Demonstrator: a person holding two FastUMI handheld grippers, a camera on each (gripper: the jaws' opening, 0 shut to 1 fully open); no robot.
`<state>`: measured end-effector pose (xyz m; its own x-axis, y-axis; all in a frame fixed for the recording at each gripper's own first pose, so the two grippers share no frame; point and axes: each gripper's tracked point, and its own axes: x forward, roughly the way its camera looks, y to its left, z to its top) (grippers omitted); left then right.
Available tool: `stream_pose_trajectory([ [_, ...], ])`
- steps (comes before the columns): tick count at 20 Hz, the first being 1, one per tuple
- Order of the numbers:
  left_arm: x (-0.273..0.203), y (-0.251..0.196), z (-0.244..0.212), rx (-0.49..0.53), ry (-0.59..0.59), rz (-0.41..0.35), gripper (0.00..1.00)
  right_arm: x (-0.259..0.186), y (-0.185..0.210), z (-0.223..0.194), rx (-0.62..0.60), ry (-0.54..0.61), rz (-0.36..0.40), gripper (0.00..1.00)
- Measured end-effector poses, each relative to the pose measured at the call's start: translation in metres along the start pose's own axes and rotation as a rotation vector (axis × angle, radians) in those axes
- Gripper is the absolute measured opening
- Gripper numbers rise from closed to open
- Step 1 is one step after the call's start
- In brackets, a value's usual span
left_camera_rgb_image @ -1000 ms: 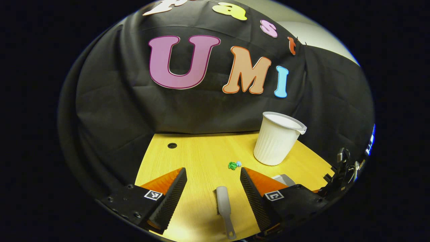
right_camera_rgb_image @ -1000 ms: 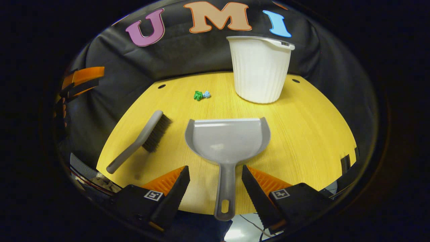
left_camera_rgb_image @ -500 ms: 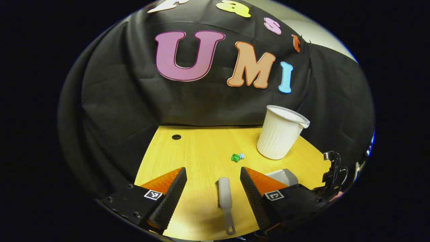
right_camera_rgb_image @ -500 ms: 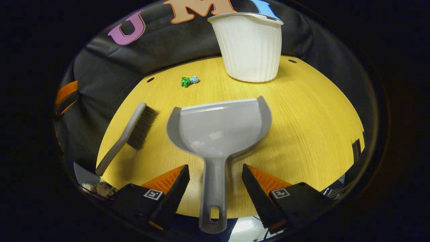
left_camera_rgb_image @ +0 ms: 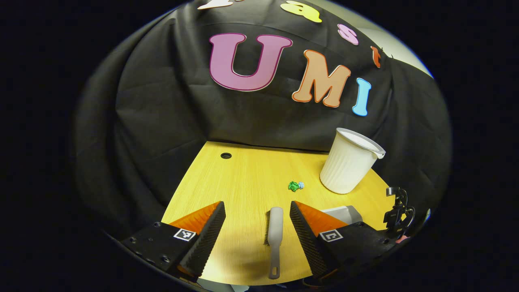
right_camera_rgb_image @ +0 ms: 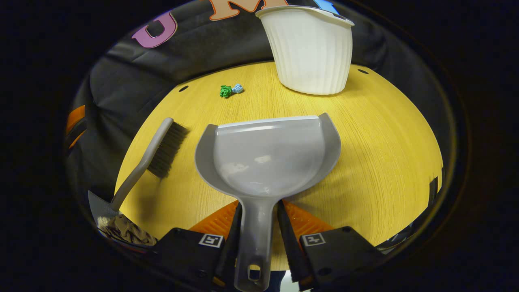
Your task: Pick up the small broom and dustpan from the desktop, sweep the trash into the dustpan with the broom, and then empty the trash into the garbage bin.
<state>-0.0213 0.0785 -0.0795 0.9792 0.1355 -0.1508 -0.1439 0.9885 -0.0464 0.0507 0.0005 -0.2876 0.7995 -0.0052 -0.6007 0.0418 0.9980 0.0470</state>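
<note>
Nearest me, my right gripper [right_camera_rgb_image: 257, 239] has both fingers clamped on the handle of the dustpan [right_camera_rgb_image: 267, 158]. It's grey plastic, probably light and stiff but a bit slick, so squeezing mid-handle seems right. My left gripper [left_camera_rgb_image: 257, 231] is spread wide with the broom [left_camera_rgb_image: 275, 235] lying on the yellow desktop [left_camera_rgb_image: 243, 178] between its fingers, untouched. I'd grab its thin handle, not the bristle end. Farther out sit the trash scraps [right_camera_rgb_image: 230, 90], green and blue crumpled bits, and beyond them the white ribbed garbage bin [right_camera_rgb_image: 310, 50], upright.
</note>
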Motion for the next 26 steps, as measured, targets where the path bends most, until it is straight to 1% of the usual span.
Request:
stream_pose_trajectory([
  [2, -0.002, 0.001, -0.001, -0.008, 0.003, 0.010, 0.94, 0.001, 0.001, 0.000, 0.004, 0.015, 0.006, 0.46],
  [4, -0.002, 0.001, -0.005, 0.004, 0.011, 0.023, 0.94, 0.001, -0.002, 0.000, 0.006, 0.021, 0.004, 0.38],
  [5, -0.002, 0.001, -0.007, 0.011, 0.016, 0.026, 0.94, 0.001, -0.003, 0.000, 0.008, 0.024, 0.004, 0.36],
  [6, -0.002, -0.001, -0.010, 0.015, 0.024, 0.024, 0.94, 0.001, -0.003, 0.000, 0.010, 0.027, 0.003, 0.40],
  [7, 0.000, -0.004, -0.015, 0.019, 0.038, 0.022, 0.94, 0.001, -0.002, 0.001, 0.012, 0.025, 0.005, 0.36],
  [8, 0.002, -0.008, -0.021, 0.026, 0.058, 0.022, 0.94, 0.001, -0.002, -0.001, 0.011, 0.032, 0.010, 0.37],
  [9, 0.003, -0.010, -0.027, 0.036, 0.084, 0.024, 0.94, 0.000, -0.002, 0.000, 0.013, 0.035, 0.012, 0.40],
  [10, 0.005, -0.011, -0.037, 0.051, 0.121, 0.026, 0.94, 0.001, -0.003, 0.000, 0.015, 0.037, 0.012, 0.36],
  [11, 0.006, -0.012, -0.046, 0.061, 0.153, 0.028, 0.94, 0.001, -0.003, -0.001, 0.013, 0.046, 0.012, 0.35],
  [12, 0.006, -0.012, -0.056, 0.071, 0.191, 0.032, 0.94, 0.001, -0.003, -0.001, 0.014, 0.048, 0.009, 0.39],
  [13, 0.008, -0.014, -0.063, 0.077, 0.218, 0.035, 0.93, 0.000, -0.004, -0.001, 0.009, 0.055, 0.007, 0.39],
  [14, 0.012, -0.016, -0.073, 0.082, 0.241, 0.034, 0.95, 0.000, -0.004, -0.001, 0.006, 0.060, 0.004, 0.39],
  [15, 0.016, -0.018, -0.085, 0.091, 0.280, 0.036, 0.92, 0.000, -0.004, -0.002, 0.002, 0.070, 0.003, 0.37],
  [17, 0.022, -0.022, -0.111, 0.107, 0.375, 0.036, 0.91, 0.000, -0.004, -0.002, 0.004, 0.079, 0.004, 0.37],
  [20, 0.023, -0.034, -0.150, 0.087, 0.527, 0.002, 0.86, 0.001, -0.005, -0.001, 0.009, 0.086, 0.012, 0.37],
  [22, 0.024, -0.038, -0.167, 0.073, 0.593, -0.009, 0.84, 0.001, -0.006, 0.000, 0.011, 0.094, 0.017, 0.37],
  [24, 0.027, -0.039, -0.180, 0.079, 0.645, -0.014, 0.81, 0.003, -0.006, 0.001, 0.012, 0.100, 0.023, 0.37],
  [26, 0.029, -0.038, -0.191, 0.096, 0.693, -0.013, 0.75, 0.003, -0.007, 0.001, 0.010, 0.105, 0.027, 0.37],
])
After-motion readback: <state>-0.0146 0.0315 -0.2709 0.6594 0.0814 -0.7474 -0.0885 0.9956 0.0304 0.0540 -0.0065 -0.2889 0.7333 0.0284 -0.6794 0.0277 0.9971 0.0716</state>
